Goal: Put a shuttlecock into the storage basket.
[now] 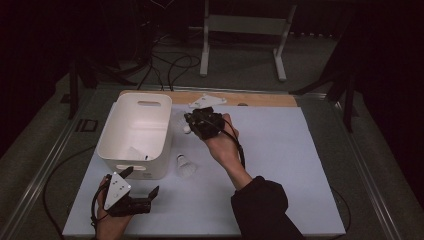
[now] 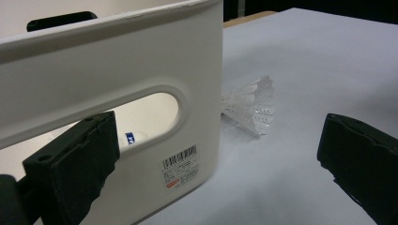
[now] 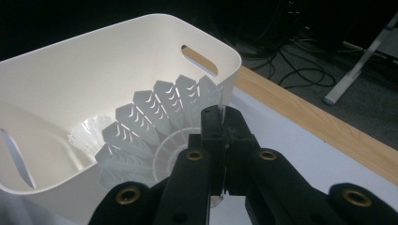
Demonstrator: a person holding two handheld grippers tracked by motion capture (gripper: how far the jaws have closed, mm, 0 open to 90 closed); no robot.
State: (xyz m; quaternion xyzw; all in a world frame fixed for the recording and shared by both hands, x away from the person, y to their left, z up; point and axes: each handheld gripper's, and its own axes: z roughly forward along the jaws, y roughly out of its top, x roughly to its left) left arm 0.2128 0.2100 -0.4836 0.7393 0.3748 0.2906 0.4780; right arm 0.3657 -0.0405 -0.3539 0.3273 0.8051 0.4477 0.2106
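A white plastic bin [image 1: 135,125] stands on the left of the white mat [image 1: 280,165]. My right gripper [image 1: 191,121] hangs just beside the bin's right rim, shut on the skirt of a white plastic shuttlecock [image 3: 150,126]. In the right gripper view the jaws pinch together at the tips [image 3: 223,117], with the bin [image 3: 94,70] behind and another shuttlecock [image 3: 87,133] lying inside it. A second loose shuttlecock [image 1: 185,166] lies on the mat by the bin's front right corner. My left gripper [image 1: 140,181] rests open near the bin's front wall [image 2: 117,70], nothing between its jaws, with that shuttlecock [image 2: 251,105] ahead.
A wooden strip [image 1: 260,99] runs along the table's far edge, with a white three-cornered plate [image 1: 206,101] lying on it. Cables [image 1: 170,65] and a white stand's legs [image 1: 280,55] are on the floor beyond. The mat's right half lies bare.
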